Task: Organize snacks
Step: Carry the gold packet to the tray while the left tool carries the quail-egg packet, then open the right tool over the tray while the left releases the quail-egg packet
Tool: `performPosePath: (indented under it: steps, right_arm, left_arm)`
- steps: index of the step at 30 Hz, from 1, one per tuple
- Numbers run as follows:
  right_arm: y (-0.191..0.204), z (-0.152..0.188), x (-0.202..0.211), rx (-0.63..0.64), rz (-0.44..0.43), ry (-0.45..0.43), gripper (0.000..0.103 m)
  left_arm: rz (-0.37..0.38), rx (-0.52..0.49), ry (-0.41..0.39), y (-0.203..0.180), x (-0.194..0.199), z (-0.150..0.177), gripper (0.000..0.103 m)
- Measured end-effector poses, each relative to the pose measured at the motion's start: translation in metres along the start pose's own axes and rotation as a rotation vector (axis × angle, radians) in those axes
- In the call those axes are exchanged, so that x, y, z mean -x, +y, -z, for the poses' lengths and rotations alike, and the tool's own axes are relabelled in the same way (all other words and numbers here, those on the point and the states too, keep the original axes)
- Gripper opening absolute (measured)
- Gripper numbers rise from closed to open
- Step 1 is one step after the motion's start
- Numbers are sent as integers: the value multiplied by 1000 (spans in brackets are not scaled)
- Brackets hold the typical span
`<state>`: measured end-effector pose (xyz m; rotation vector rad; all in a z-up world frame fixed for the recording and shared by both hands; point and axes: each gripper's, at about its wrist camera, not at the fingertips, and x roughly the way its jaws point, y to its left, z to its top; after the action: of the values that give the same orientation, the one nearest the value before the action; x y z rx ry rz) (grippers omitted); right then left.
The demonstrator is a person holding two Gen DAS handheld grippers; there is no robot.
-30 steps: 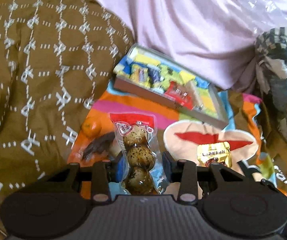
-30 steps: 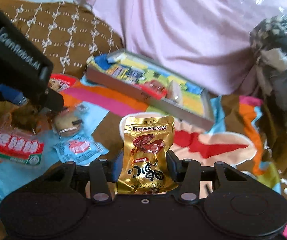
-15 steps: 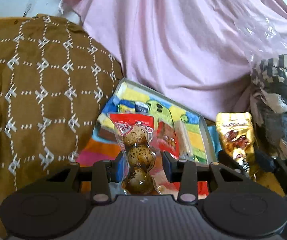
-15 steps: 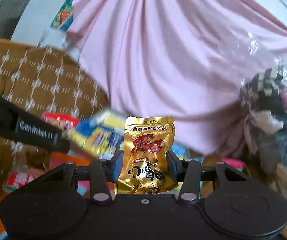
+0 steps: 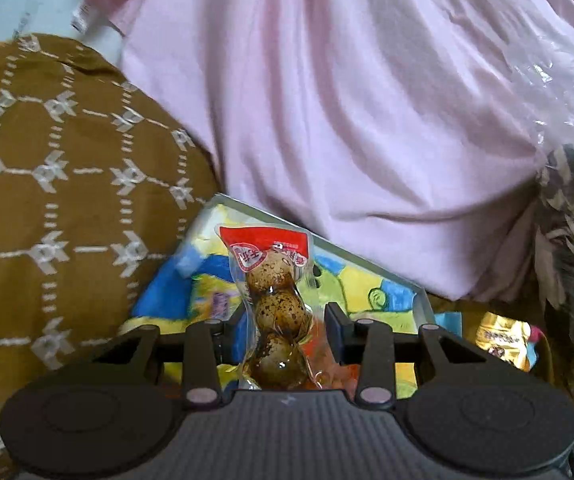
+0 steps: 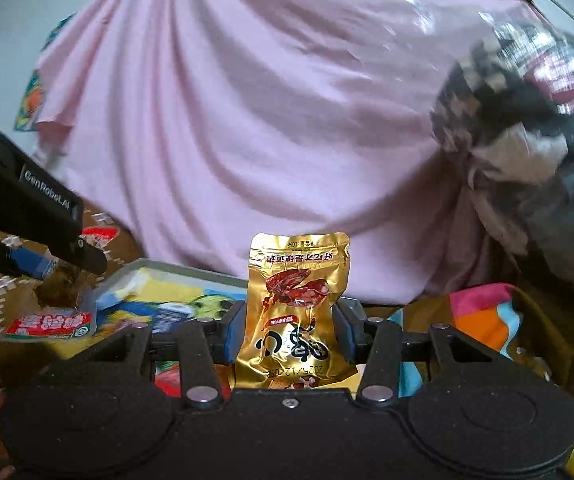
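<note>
My left gripper (image 5: 281, 334) is shut on a clear pack of speckled quail eggs (image 5: 273, 304) with a red top, held upright just over the near edge of the grey-rimmed box (image 5: 367, 266) with a colourful printed floor. My right gripper (image 6: 287, 330) is shut on a gold foil snack packet (image 6: 297, 308), standing upright in front of the same box (image 6: 159, 276). That gold packet (image 5: 505, 344) shows at the lower right of the left wrist view. The left gripper's body (image 6: 27, 216) fills the left side of the right wrist view.
A pink sheet (image 5: 347, 100) hangs right behind the box. A brown patterned cushion (image 5: 59, 200) lies to the left. A bundle of dark patterned cloth in plastic (image 6: 527, 128) sits at the right. A red-labelled packet (image 6: 51, 324) lies by the box's left end.
Both grippers have lifted off the bright cloth and moved forward to the box, each keeping its packet. The loose snacks and the orange have dropped out of view.
</note>
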<state>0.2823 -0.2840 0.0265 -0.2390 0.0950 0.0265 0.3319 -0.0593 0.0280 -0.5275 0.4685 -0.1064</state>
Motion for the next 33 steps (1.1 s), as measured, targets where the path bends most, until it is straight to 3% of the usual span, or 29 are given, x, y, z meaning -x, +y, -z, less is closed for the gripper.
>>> performPosePath:
  steps: [8,15,23,33]
  right_arm:
    - [-26,21,-35,-89,13,-5,48]
    - [-36,39,-53,-128,8,49,48]
    - [-32,61,-74,-154,9,144,48]
    - [-31,64,-88,-151,13,185,50]
  left_arm:
    - [43,-31,56,-12,-67,0,42]
    - [94,-153,136,-24,-105,-1,42]
    - [114,-212,210,-21,-134,2,42]
    - [120,-198,249,-10,-145,5,47]
